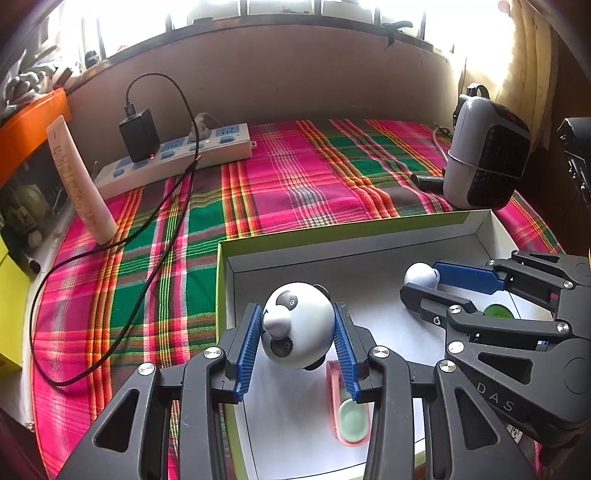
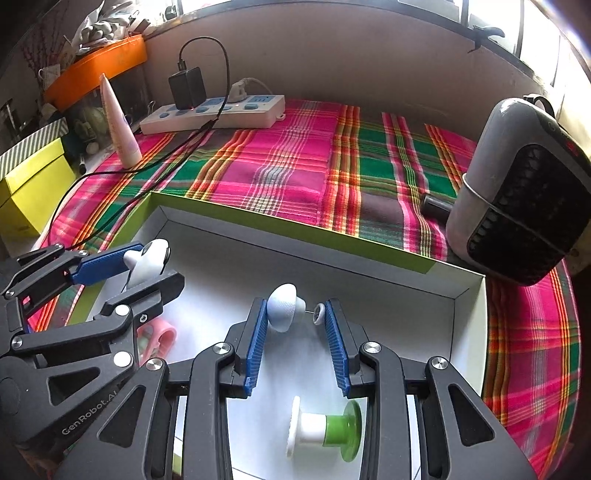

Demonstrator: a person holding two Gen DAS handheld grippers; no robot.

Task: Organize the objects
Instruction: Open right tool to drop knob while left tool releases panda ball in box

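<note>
The left gripper jaws clamp the panda ball, snout facing left; the right gripper jaws pinch a white knob, stem pointing right.

left gripper: angled down, jaws clamped | right gripper: angled down, jaws clamped

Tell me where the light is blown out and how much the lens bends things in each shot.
Left wrist view: window along the top is pure white glare, and the box rim bows from fisheye. Right wrist view: window glare is confined to the top corners, the heater bulges at the edge.
</note>
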